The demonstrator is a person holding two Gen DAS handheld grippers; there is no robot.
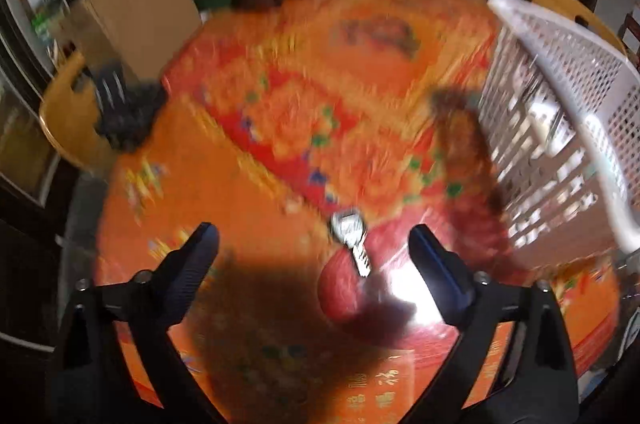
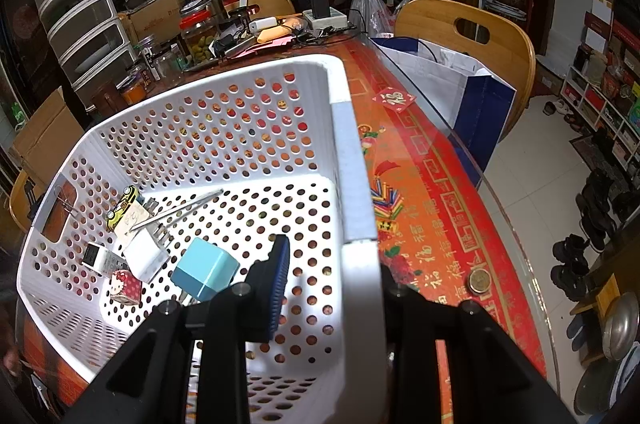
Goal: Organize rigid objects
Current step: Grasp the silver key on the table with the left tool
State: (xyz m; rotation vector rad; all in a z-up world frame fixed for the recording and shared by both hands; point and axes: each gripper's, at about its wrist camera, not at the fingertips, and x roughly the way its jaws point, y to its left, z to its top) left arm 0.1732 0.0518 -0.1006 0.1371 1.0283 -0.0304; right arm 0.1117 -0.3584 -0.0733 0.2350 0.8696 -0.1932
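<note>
— Wide-spread black fingers (image 1: 192,264) of the left gripper (image 1: 312,229) up close, holding nothing. See the key (image 1: 352,238)?

— Yes. Lying flat on the counter (image 1: 240,192), just ahead, between the two tips. Not picked up yet.

— Looks hard to grab?

— Could be. Thin and flat on smooth, shiny glass. Might slide away or spin if pushed from one side first. Very smeary view too, so easy to miss.

— And the basket (image 1: 560,96)?

— Close by on the right. Could bump its wall on the way over and drop the key outside.

— What about the right gripper (image 2: 336,264)?

— Sits across the basket wall, with the blue finger pad (image 2: 278,280) inside and the other finger hidden outside. Cannot tell if pinching the wall or only placed around it.

— Any trouble there?

— Maybe. Could tip or drag the basket if pulled, and shake up the blue cube (image 2: 206,274), white charger (image 2: 146,252) and toy car (image 2: 122,208) inside. Also a coin (image 2: 479,280) near the counter edge. Could get knocked off.
</note>
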